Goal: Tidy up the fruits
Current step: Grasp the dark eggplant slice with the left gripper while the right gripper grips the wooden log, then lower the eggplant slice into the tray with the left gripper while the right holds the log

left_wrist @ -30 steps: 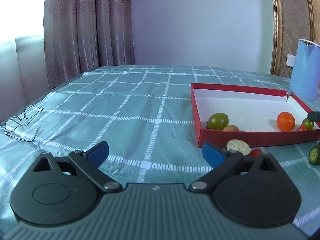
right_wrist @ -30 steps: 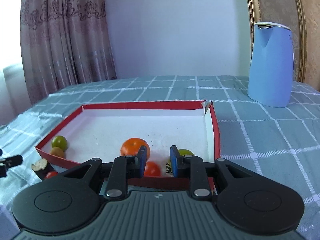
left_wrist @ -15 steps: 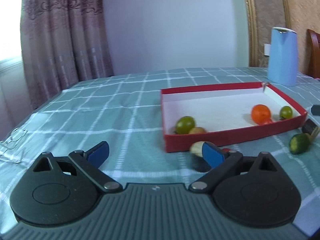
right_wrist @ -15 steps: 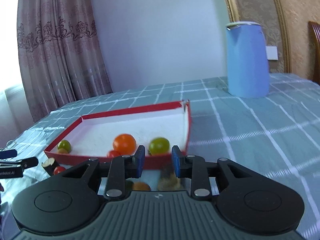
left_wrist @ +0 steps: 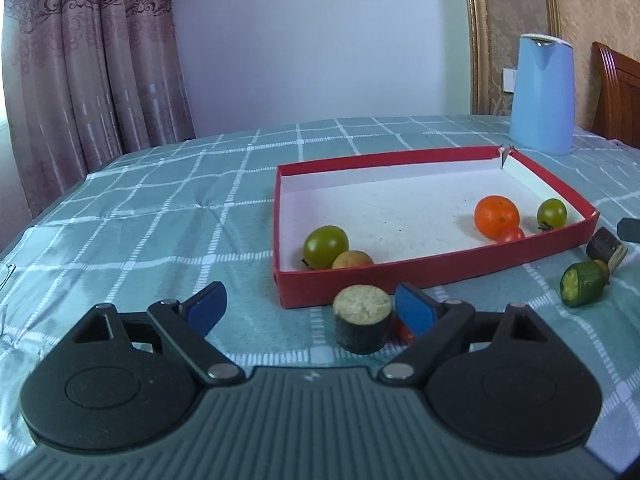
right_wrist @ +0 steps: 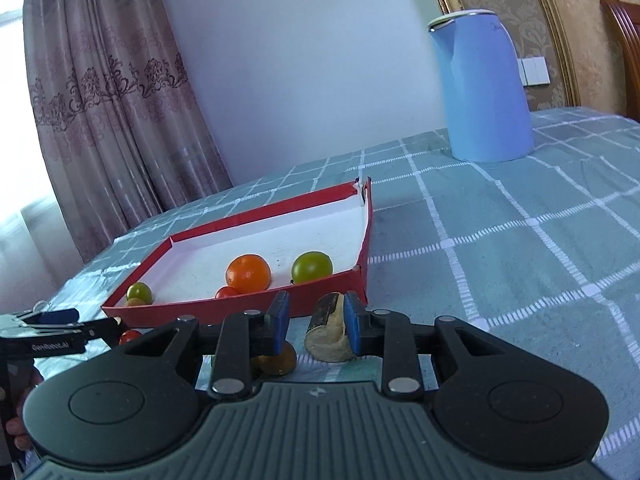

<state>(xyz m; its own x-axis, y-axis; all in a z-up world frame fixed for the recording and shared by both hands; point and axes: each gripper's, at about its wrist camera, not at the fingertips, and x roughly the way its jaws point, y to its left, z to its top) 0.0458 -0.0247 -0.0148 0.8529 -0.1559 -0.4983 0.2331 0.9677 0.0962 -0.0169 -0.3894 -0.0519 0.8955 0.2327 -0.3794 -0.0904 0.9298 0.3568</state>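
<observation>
A red tray (left_wrist: 440, 270) (right_wrist: 200, 312) holds an orange (left_wrist: 496, 216) (right_wrist: 248, 273), two green tomatoes (left_wrist: 325, 246) (right_wrist: 312, 267), a small red tomato (left_wrist: 511, 234) and a tan fruit (left_wrist: 352, 259). My left gripper (left_wrist: 310, 309) is open; a dark-skinned cut chunk (left_wrist: 362, 322) stands between its fingers, by the right pad. A red tomato peeks behind that pad. My right gripper (right_wrist: 314, 322) is open around another dark-skinned chunk (right_wrist: 328, 334) that touches its right pad. A cut green piece (left_wrist: 582, 283) lies on the cloth at right.
A blue kettle (left_wrist: 542, 94) (right_wrist: 482, 88) stands behind the tray on the green checked tablecloth (left_wrist: 160, 216). A curtain (left_wrist: 88, 60) hangs at back left. A wooden chair (left_wrist: 618, 96) is at far right. An orange-brown fruit (right_wrist: 276, 362) lies under my right gripper's left finger.
Both grippers have swung toward the tray's front edge and dropped lower. The dark chunks now sit between the fingers of each gripper. The right jaws have opened wider.
</observation>
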